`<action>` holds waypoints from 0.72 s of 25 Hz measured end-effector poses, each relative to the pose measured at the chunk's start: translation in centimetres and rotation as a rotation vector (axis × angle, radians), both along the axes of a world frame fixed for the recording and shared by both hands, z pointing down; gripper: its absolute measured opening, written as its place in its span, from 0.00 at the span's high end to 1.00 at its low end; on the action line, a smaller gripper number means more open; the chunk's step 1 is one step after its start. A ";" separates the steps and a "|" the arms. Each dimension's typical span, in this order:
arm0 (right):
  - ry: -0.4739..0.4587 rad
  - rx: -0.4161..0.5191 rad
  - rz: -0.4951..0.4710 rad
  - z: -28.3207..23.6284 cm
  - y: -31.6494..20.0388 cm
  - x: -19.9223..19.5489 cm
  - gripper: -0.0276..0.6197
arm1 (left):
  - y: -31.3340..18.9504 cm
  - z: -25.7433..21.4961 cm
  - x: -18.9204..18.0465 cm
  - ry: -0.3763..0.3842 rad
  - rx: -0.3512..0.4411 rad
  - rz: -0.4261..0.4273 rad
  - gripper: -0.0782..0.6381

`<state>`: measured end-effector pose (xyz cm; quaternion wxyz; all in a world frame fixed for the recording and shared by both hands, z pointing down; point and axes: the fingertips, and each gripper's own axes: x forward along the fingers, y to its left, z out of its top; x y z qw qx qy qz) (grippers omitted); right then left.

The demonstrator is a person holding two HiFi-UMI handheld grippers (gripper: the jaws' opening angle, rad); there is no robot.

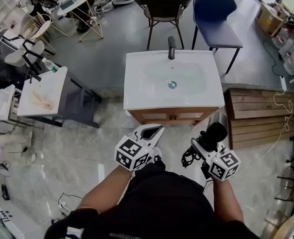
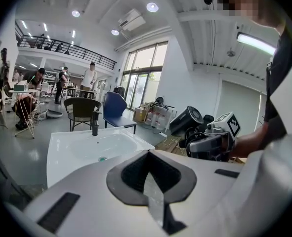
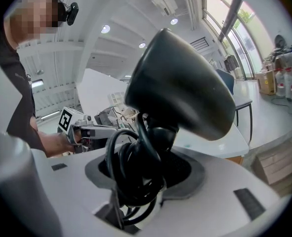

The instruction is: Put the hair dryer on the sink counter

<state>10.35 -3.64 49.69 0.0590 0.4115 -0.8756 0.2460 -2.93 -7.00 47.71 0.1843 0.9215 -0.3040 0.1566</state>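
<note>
Hair dryer (image 3: 180,85) between jaws of right hand-held gripper (image 1: 203,147)

hair dryer (image 1: 215,131): black | sink counter (image 1: 137,97): white | chair (image 1: 220,33): navy blue

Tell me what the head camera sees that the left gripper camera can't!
Only the head view shows the small white table with a bottle on it, and the marker cube on the left gripper.

Only the left gripper view shows the ceiling lights, the tall windows and people standing far off.

Both show the white sink counter, its black faucet, the blue chair, and the hair dryer held in the right gripper.
</note>
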 end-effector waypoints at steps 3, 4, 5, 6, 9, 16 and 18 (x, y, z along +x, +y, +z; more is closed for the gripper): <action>0.012 -0.012 0.012 0.3 -2.4 -0.8 0.64 | -3.0 0.1 -1.0 0.005 0.000 0.005 0.89; 0.017 -0.017 0.017 0.4 -3.1 -1.2 0.64 | -3.9 0.1 -1.3 0.011 0.000 0.009 0.89; 0.022 -0.020 0.022 0.6 -3.8 -1.5 0.64 | -4.7 0.1 -1.7 0.015 0.001 0.013 0.89; 0.027 -0.023 0.027 0.7 -4.5 -1.9 0.64 | -5.4 0.1 -2.1 0.018 0.003 0.018 0.89; 0.034 -0.026 0.045 0.9 -6.4 -2.6 0.64 | -7.6 0.4 -3.2 0.025 0.007 0.028 0.89; 0.072 -0.038 0.072 0.5 -10.3 -3.3 0.64 | -11.7 0.7 -5.0 0.040 -0.001 0.026 0.89; 0.085 -0.044 0.071 0.4 -11.0 -3.1 0.64 | -12.2 0.8 -5.0 0.043 -0.006 0.031 0.89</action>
